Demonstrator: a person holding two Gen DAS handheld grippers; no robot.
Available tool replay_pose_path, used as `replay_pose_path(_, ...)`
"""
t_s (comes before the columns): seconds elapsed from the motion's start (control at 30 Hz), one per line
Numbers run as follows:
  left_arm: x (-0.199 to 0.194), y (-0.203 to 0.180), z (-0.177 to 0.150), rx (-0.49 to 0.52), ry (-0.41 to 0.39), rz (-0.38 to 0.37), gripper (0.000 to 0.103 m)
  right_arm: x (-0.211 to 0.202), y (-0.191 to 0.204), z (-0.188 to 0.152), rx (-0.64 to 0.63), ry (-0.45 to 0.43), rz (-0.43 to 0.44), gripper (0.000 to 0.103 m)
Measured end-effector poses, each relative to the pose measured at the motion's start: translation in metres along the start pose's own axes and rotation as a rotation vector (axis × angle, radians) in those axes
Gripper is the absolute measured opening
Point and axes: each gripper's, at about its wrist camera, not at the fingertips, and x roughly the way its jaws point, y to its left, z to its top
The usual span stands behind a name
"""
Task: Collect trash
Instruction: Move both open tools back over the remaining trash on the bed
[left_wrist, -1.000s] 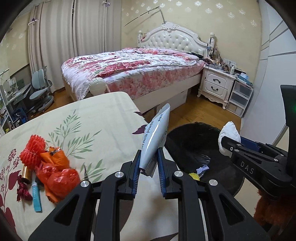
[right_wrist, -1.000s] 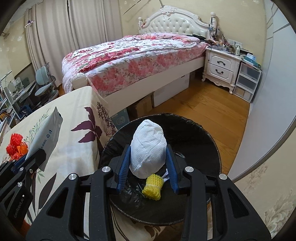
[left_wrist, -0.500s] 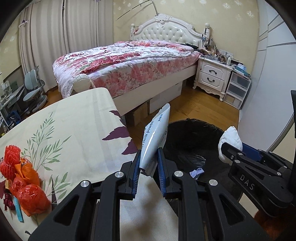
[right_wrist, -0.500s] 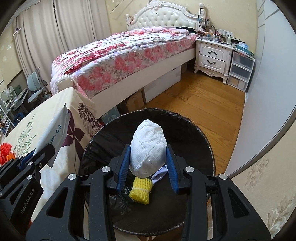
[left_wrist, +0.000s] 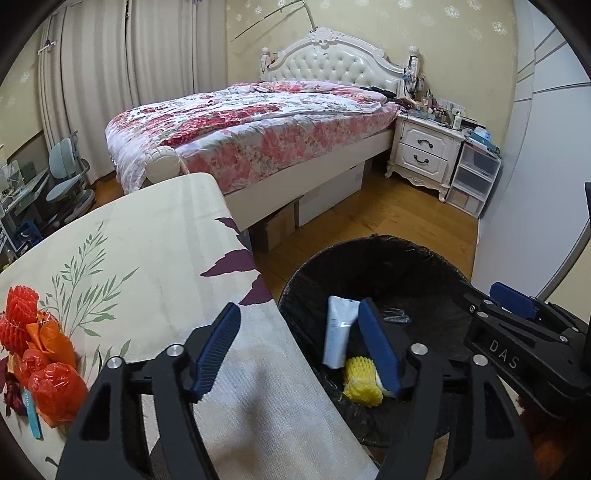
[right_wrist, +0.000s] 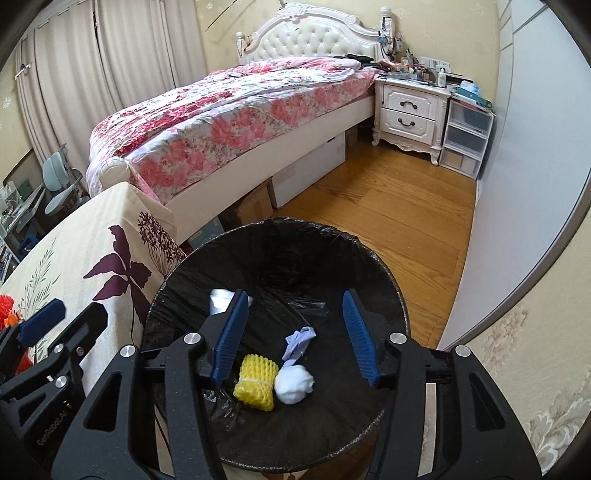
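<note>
Left tool (left_wrist: 299, 347): jaws spreading, nothing between the pads; it hangs over the near-right edge of the bench (left_wrist: 155, 240) and the left rim of the bin.

Right tool (right_wrist: 293, 338): jaws also spreading, empty, poised directly above the black-lined trash bin (right_wrist: 369, 258).

Bin stands on the wood floor just right of the bench, touching or nearly touching its draped cloth. Inside the bin, on the liner bottom: a white pouch (left_wrist: 340, 334) leaning against the left inner wall, a yellow foam net (right_wrist: 256, 382), a white wad (right_wrist: 294, 382) just right of the net and touching it, and a pale purple scrap (right_wrist: 299, 341) just beyond the wad.

On the bench, far left near side: a heap of uncollected trash, red and orange wrappers (left_wrist: 48, 369), with a red honeycomb ball (left_wrist: 18, 317) at its far end and a thin blue stick (left_wrist: 31, 417) at its near edge. This heap is well apart from both tools.

Background: bed (left_wrist: 251, 133) with floral cover at far centre, white nightstand (left_wrist: 424, 151) to its right, curtains far left.
</note>
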Motion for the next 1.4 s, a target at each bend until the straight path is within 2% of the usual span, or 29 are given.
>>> replay_pose_path(0.03,-0.003,0.002,0.0,-0.007,-0.006,-0.002,0.071,-0.001,0.0,0.0,0.001,-0.001,-0.003,0.057)
replay_pose_path(0.3,-0.024,0.02,-0.001,-0.042,-0.025,0.009,0.075,-0.014,0.008,-0.005,-0.017,-0.009,0.001,0.058)
replay_pose_path(0.5,-0.044,0.048,-0.011,-0.078,-0.031,0.054,0.076,-0.027,0.024,-0.009,-0.038,-0.016,0.029,0.059)
replay_pose_path(0.93,-0.09,0.129,-0.044,-0.17,-0.048,0.215,0.076,-0.052,0.102,-0.025,-0.153,-0.017,0.162,0.06)
replay_pose_path(1.4,-0.125,0.226,-0.096,-0.314,-0.007,0.379,0.076,-0.075,0.196,-0.052,-0.326,-0.001,0.282,0.066)
